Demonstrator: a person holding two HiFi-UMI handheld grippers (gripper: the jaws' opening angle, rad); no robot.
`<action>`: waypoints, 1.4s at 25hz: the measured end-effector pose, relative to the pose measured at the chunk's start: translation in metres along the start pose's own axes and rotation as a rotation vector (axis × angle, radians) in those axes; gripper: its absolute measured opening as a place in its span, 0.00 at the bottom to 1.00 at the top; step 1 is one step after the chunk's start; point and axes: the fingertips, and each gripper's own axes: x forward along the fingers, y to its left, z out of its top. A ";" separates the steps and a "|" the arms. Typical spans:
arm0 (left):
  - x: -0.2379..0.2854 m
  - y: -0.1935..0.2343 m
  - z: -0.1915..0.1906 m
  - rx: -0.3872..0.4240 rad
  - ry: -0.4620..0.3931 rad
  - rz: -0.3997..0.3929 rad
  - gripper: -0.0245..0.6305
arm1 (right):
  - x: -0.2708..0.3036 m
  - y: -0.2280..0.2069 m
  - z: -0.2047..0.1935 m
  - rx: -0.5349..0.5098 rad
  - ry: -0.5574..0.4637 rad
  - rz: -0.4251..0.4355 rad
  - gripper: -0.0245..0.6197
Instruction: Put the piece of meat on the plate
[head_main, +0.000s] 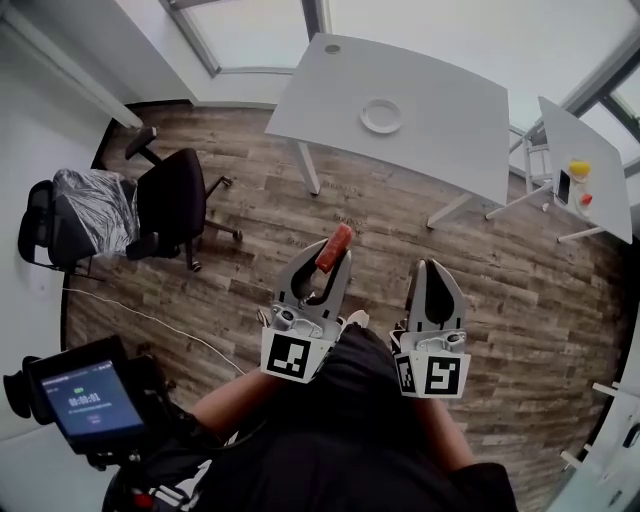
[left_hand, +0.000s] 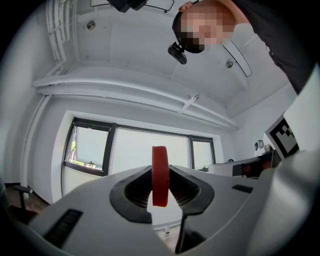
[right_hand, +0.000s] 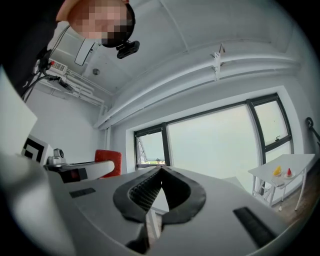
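L gripper (head_main: 333, 263) clamped on meat (head_main: 336, 244); red piece sits upright betw. pads, out over floor (head_main: 400, 225). R gripper (head_main: 426, 266): jaws together, nothing in them. Plate (head_main: 381, 116) on table (head_main: 450, 110), well apart from both grippers.

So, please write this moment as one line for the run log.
stage: carry | left gripper: shut on meat | right gripper: shut, empty | plate: empty, on table

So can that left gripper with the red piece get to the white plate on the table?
Probably yes, once the person walks over: the left gripper holds the meat, and the wooden floor up to the table looks free. The plate lies alone, uncovered.
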 end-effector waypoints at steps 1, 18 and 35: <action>-0.001 -0.002 -0.002 0.004 0.003 0.009 0.18 | -0.001 -0.001 -0.001 -0.005 -0.003 0.012 0.04; 0.060 -0.007 -0.030 -0.040 0.004 0.017 0.18 | 0.030 -0.041 -0.013 -0.090 -0.020 0.053 0.04; 0.196 0.064 -0.036 -0.077 0.001 -0.046 0.18 | 0.186 -0.079 -0.010 -0.241 0.055 0.046 0.04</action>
